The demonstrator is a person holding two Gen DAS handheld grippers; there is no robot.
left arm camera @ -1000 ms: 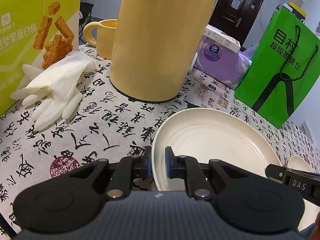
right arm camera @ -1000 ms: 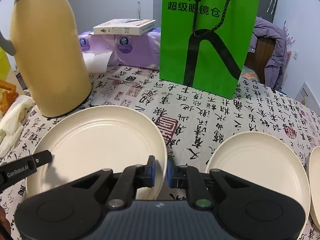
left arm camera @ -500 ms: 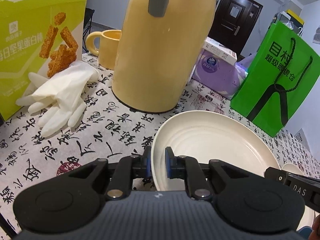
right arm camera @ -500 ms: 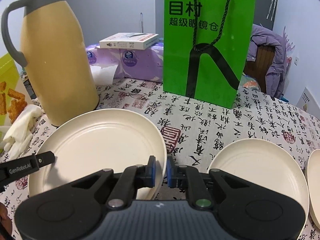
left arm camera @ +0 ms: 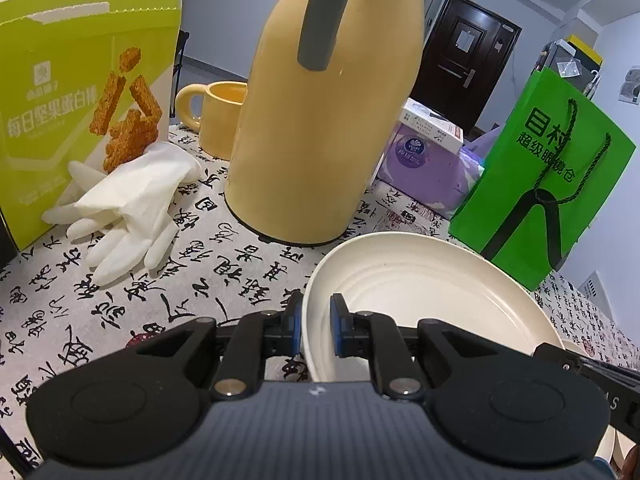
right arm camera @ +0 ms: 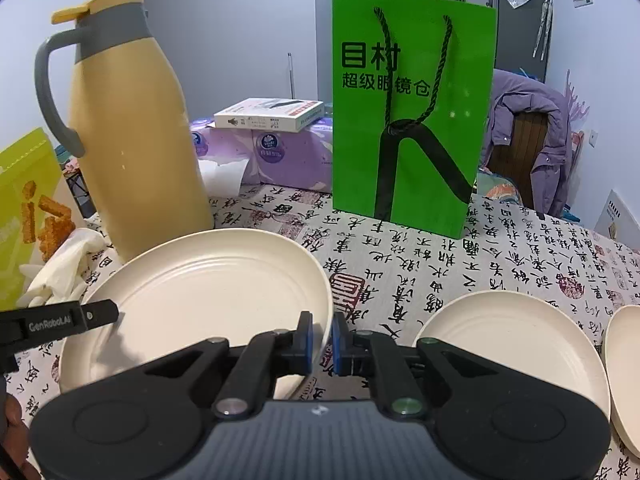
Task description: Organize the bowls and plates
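Note:
A large cream plate (left arm camera: 424, 296) (right arm camera: 208, 292) hangs tilted above the calligraphy-print tablecloth, held from both sides. My left gripper (left arm camera: 315, 330) is shut on its left rim. My right gripper (right arm camera: 322, 340) is shut on its right rim; a finger of it shows at the lower right of the left wrist view. A second cream plate (right arm camera: 516, 344) lies flat on the cloth to the right. The edge of a third plate (right arm camera: 624, 368) shows at the far right.
A tall yellow thermos jug (left arm camera: 328, 112) (right arm camera: 136, 152) stands just behind the held plate. A green paper bag (right arm camera: 412, 120) stands at the back right. White gloves (left arm camera: 128, 208), a snack box (left arm camera: 80, 104), a yellow mug (left arm camera: 218, 116) and purple tissue packs (right arm camera: 272, 152) crowd the left and back.
Both grippers have risen with the large plate held between them, so the jug, bag and tablecloth sit lower in both views. The grips have not changed.

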